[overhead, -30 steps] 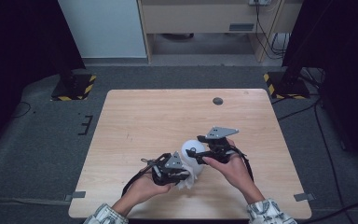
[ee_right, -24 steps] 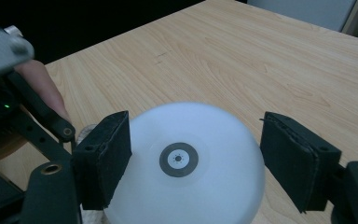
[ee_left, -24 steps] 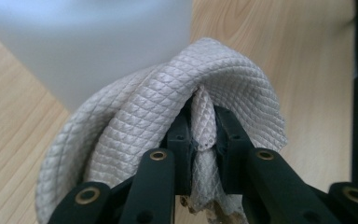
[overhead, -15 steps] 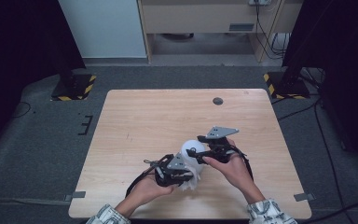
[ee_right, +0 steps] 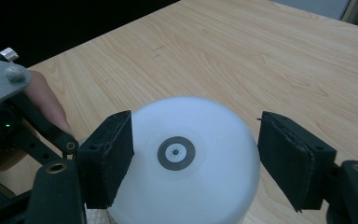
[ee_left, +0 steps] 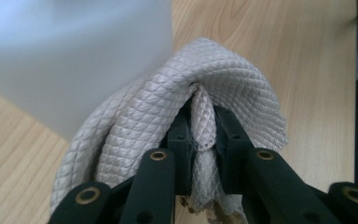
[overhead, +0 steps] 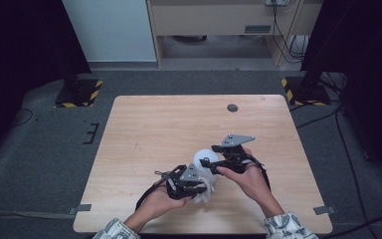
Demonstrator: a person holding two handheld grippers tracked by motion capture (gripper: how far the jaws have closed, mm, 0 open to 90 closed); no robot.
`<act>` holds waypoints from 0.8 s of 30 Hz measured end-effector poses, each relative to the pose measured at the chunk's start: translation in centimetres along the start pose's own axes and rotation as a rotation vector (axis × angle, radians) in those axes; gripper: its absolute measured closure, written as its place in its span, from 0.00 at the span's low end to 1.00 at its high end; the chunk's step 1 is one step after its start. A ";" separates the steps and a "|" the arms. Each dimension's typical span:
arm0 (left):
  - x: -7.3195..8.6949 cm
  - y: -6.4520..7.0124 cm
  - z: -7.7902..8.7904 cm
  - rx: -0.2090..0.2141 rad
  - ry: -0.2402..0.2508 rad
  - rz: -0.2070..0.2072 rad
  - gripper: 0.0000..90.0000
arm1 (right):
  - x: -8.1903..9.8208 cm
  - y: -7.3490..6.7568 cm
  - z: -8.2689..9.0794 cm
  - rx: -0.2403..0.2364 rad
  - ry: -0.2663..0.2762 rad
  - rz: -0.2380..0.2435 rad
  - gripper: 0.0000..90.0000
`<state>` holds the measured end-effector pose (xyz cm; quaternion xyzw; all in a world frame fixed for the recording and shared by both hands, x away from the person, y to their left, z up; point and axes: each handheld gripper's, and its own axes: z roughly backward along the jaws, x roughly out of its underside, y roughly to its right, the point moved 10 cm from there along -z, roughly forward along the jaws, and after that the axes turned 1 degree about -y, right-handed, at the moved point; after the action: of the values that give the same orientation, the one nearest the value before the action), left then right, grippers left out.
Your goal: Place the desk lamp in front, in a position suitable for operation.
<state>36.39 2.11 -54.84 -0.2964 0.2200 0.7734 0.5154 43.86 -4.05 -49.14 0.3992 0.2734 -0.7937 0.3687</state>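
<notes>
Cloth (ee_left: 223,88) pinched in left tongs (ee_left: 200,133), far side behind blurred white container (ee_left: 70,56).

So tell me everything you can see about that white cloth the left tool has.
The white cloth looks like a quilted, diamond-textured fabric, soft and crumpled. A fold of it is pinched between the jaws of the left tool, and the rest bulges around them. It sits near the table's front edge, pressed against the frosted white round object beside it. Its lower edge looks slightly frayed.
</notes>
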 end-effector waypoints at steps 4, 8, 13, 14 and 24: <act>-1.8 0.6 0.8 -0.008 0.090 -0.003 0.87 | 0.0 0.0 0.0 0.007 0.002 0.004 0.31; -2.0 0.6 0.7 -0.010 0.104 -0.001 0.87 | 0.0 0.0 0.0 0.008 0.003 0.007 0.31; -0.6 0.5 -0.6 -0.011 0.021 -0.007 0.87 | 0.0 0.0 0.0 0.009 0.003 0.009 0.31; -0.3 0.5 -1.0 -0.012 0.012 -0.011 0.87 | 0.0 0.0 0.0 0.008 0.003 0.009 0.31; -1.4 0.7 0.1 -0.008 0.066 -0.006 0.87 | 0.0 0.0 0.0 0.008 0.004 0.010 0.31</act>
<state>36.17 0.99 -53.81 -0.3247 0.2330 0.7623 0.5091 43.85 -4.03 -49.09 0.4034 0.2691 -0.7921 0.3706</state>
